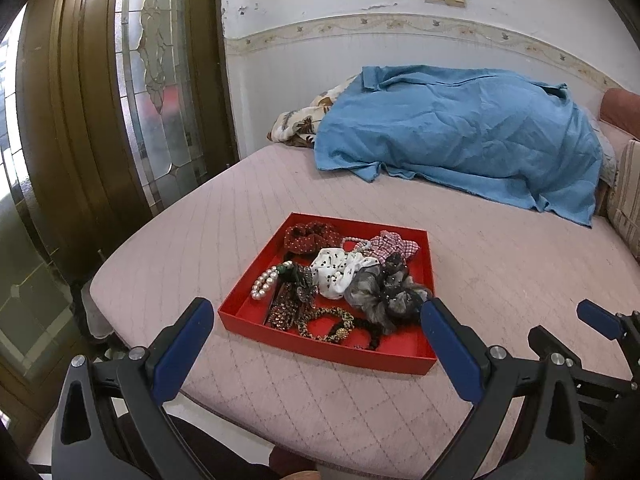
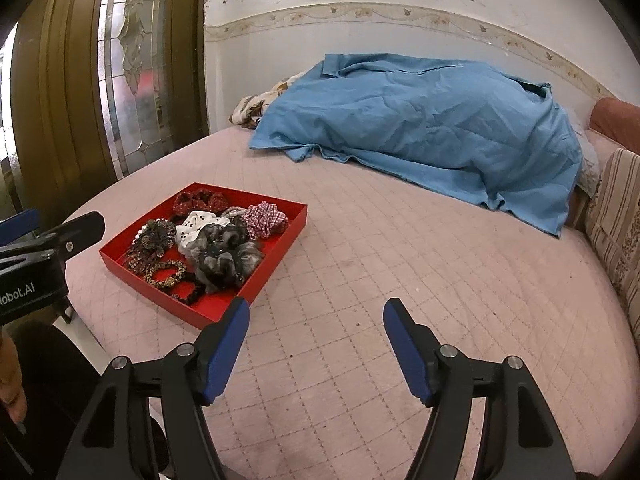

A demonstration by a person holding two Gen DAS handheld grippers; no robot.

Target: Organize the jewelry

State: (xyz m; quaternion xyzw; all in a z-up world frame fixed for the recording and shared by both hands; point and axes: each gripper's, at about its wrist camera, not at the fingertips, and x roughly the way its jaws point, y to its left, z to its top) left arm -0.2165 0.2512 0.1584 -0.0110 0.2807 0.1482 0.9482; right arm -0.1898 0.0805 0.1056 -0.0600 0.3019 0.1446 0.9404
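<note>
The red tray sits on the pink quilted mattress close to its near corner, the one by the glass-panelled door, with the blue sheet heaped well apart along the far edge. Everything to be sorted is jumbled inside it: a pearl bracelet against the tray's left wall, a white dotted scrunchie in the middle, a grey-black scrunchie touching it on the right, a leopard-print band towards the near wall.

The left gripper hangs just short of the tray with its tongs spread and nothing between them. The right gripper is spread too, empty, over bare mattress beside the tray's right corner.

The trouble I'd expect is tangling (those pieces overlap badly). A pinch at the pearls could catch the dark beaded clip lying against them and drag both out. The tray looks light and the mattress soft, so a pull may slide or tip it unless the other gripper steadies a wall. Small beads could slip from wide pads.
</note>
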